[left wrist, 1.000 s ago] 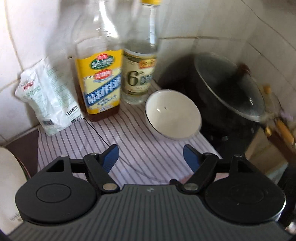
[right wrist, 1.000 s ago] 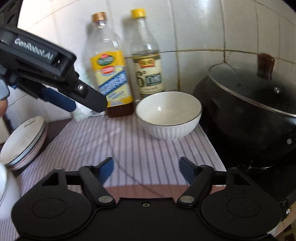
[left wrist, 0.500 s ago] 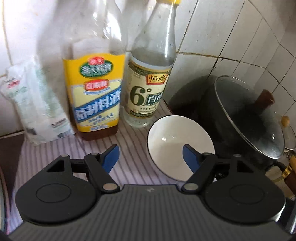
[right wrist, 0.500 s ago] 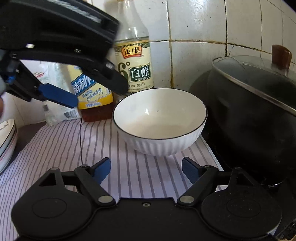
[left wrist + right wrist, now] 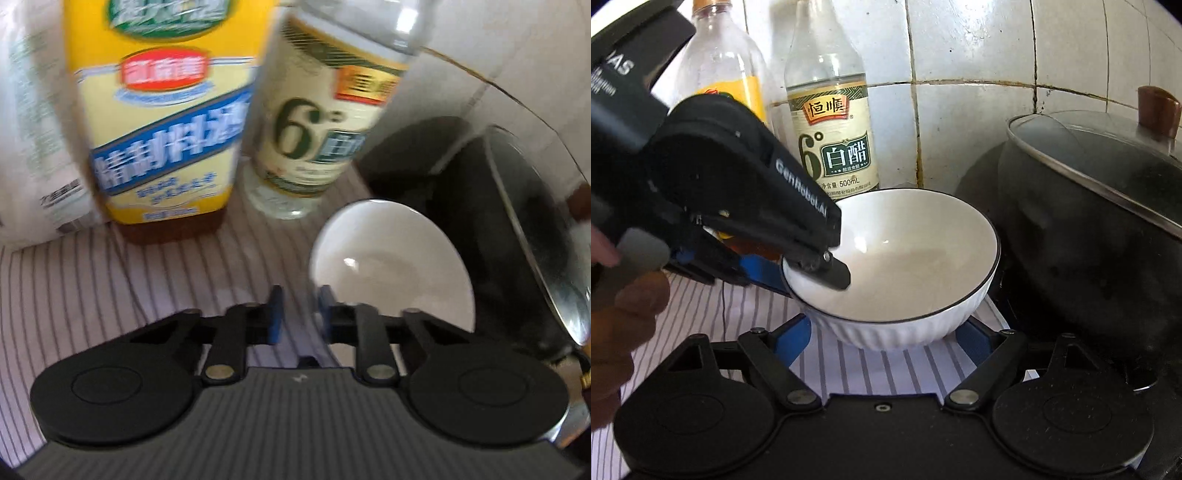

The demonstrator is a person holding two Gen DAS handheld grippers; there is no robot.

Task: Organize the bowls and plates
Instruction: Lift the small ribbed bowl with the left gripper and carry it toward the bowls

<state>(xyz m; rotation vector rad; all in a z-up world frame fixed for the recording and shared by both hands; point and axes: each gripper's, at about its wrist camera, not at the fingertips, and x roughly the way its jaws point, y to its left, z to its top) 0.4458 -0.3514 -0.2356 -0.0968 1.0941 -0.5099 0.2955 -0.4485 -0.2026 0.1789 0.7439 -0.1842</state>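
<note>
Black pot (image 5: 1100, 258) sits by the white bowl (image 5: 908, 266) on the striped cloth (image 5: 849, 369) — nothing is moved yet. Left gripper (image 5: 816, 275) pinches the bowl's rim; right gripper (image 5: 882, 341) is spread wide around it.

Home kitchen: vinegar bottle (image 5: 833, 122), lidded pot (image 5: 1097, 229).

Daylight is washing the tiles (image 5: 979, 44) bright in the right wrist view, which is staying sharp. The left wrist view is smearing with motion blur, worst on the bottles (image 5: 166, 110) at upper left. Glare is glinting on the lid (image 5: 546, 258). Both frames are bending at their edges.
</note>
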